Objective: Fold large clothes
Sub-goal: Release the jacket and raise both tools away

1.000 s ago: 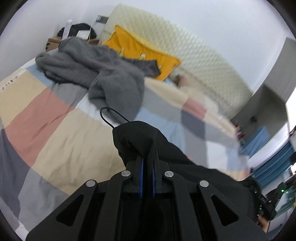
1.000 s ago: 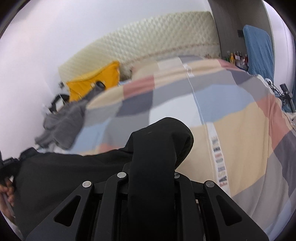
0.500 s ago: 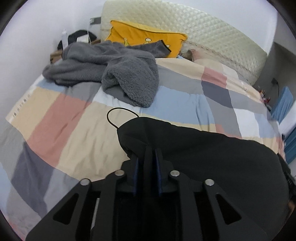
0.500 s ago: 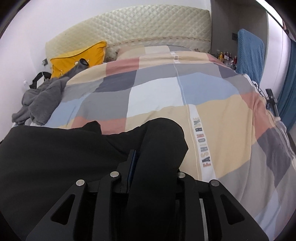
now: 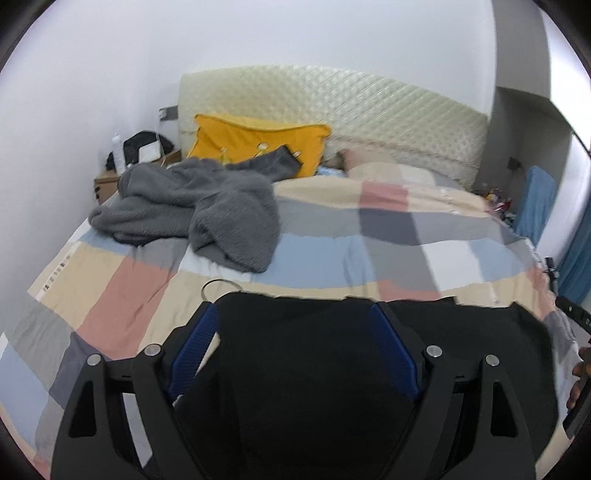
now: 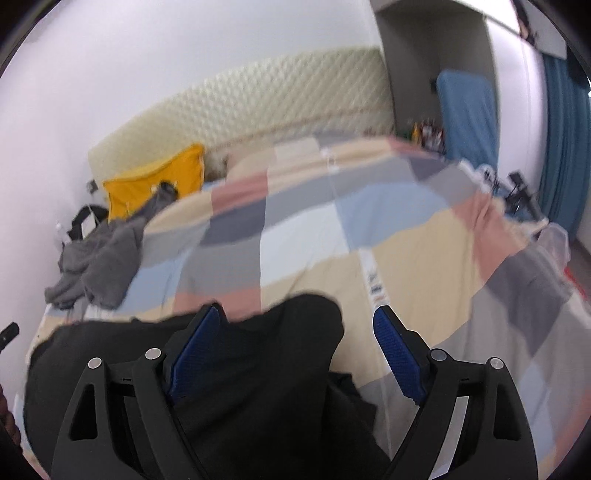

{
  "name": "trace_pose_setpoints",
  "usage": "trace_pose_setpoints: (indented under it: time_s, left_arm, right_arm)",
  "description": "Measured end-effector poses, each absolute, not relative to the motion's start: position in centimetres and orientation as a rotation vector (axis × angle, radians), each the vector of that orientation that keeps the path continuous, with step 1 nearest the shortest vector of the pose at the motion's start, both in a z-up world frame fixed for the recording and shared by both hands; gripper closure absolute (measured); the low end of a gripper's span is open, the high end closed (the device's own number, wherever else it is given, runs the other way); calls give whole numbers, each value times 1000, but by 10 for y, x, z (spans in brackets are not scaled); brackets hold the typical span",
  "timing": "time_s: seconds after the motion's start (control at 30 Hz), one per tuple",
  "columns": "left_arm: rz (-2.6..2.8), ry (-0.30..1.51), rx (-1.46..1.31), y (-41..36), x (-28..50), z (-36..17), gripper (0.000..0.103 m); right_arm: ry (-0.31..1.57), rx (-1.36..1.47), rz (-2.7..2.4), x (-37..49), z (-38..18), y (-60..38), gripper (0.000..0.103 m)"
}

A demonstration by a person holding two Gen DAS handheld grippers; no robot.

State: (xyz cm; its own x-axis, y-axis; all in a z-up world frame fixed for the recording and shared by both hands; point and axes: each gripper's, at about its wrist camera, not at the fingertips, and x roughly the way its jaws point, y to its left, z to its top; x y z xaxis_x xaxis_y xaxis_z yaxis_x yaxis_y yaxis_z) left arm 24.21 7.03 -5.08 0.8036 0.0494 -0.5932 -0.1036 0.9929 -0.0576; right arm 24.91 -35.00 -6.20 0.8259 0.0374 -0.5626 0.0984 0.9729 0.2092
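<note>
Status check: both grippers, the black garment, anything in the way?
Left gripper and right gripper opening, pads off cloth. Black garment lies on bedspread. Grey fleece beyond, apart.

A wide bed [image 5: 369, 236] with a patchwork cover in beige, pink, grey and blue fills the room; behind it stands a quilted cream headboard [image 5: 369, 110] against a plain white wall [image 5: 295, 33]; a wooden nightstand [image 5: 105, 184] sits in the corner; at the far side hangs what seems a blue curtain [image 6: 561, 147].

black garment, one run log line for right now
left gripper: opening, clear | right gripper: opening, clear | black garment: on bed quilt
</note>
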Motion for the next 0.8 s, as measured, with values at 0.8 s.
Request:
trace_pose_setpoints:
  time_s: [0.8]
  left_arm:
    - [-109,297,9,3,28,112,0]
  right_arm:
    - [156,120,180,15,131,-274,0]
